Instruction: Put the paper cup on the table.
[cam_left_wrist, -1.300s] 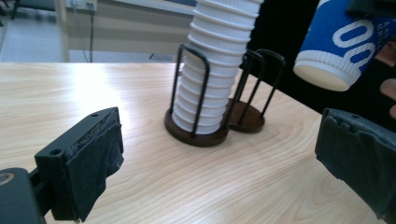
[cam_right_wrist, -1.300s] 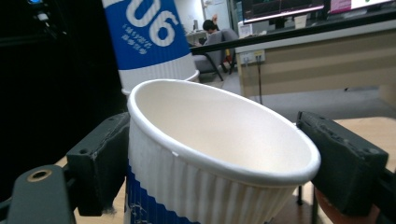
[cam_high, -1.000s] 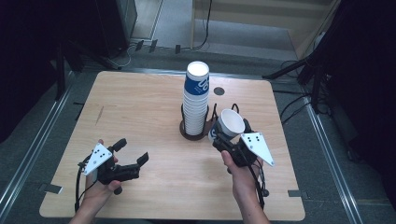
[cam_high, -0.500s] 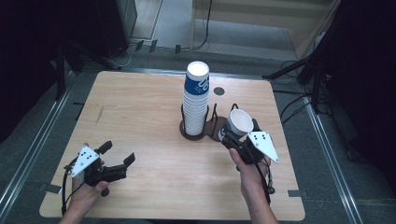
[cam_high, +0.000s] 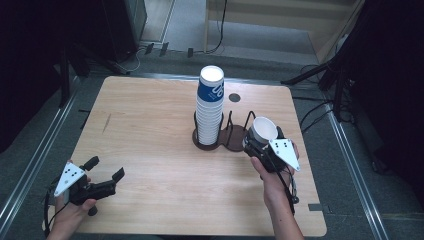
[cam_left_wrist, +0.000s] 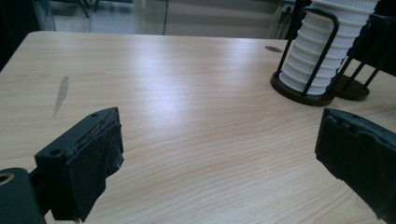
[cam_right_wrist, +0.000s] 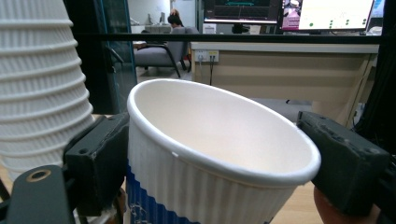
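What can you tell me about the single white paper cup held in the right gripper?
The white ribbed paper cup with a blue band low on its wall sits between the jaws of the right gripper, which press on its two sides. Its mouth is open and faces up, tilted a little; the inside is plain white and empty, with a rolled rim. In the high view it is beside the tall stack of white and blue paper cups, over the empty ring of the dark wire cup holder. Whether its base touches the holder cannot be told.

One cup stack (cam_high: 210, 107), one loose cup (cam_high: 263, 129), one rack (cam_high: 235, 137).
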